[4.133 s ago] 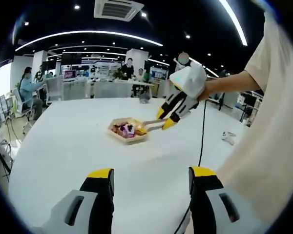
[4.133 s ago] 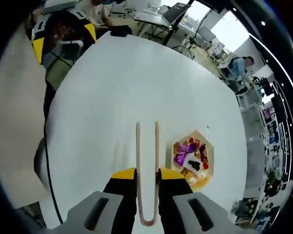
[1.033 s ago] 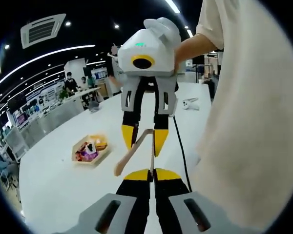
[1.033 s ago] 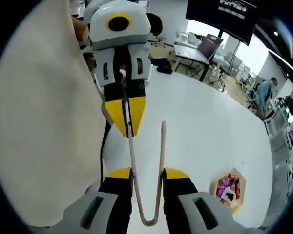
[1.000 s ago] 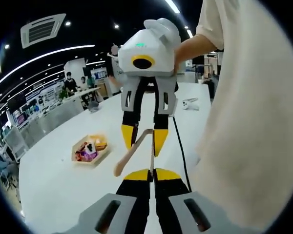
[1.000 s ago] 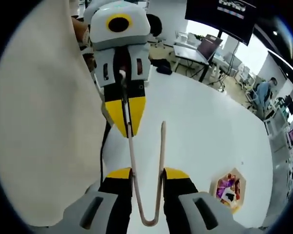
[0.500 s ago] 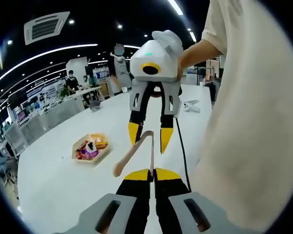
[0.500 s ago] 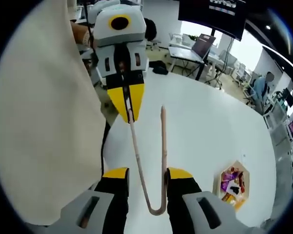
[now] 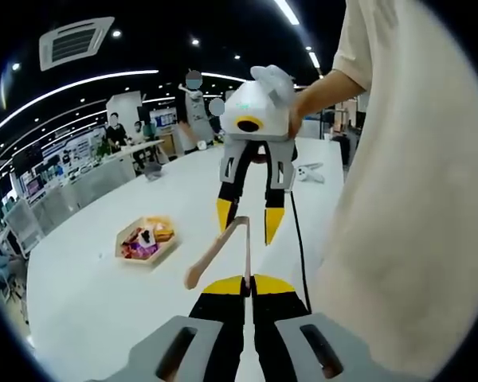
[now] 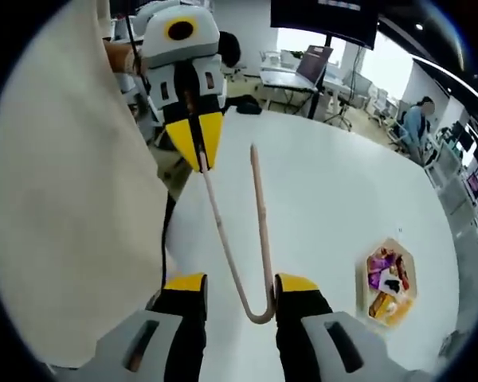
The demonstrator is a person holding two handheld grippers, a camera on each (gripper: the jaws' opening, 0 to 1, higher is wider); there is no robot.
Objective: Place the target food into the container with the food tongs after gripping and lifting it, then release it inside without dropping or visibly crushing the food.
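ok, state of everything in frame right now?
left gripper: shut on the tip of one arm of the tongs.
right gripper: open, the tongs' bend sits between its jaws.
tongs: in the air, arms spread, nothing between them, second tip free.
container: flat on the table, apart from both grippers.
food: several pieces lie in the container.

No words or numbers can be read here; the screens and signs far back are too blurry.
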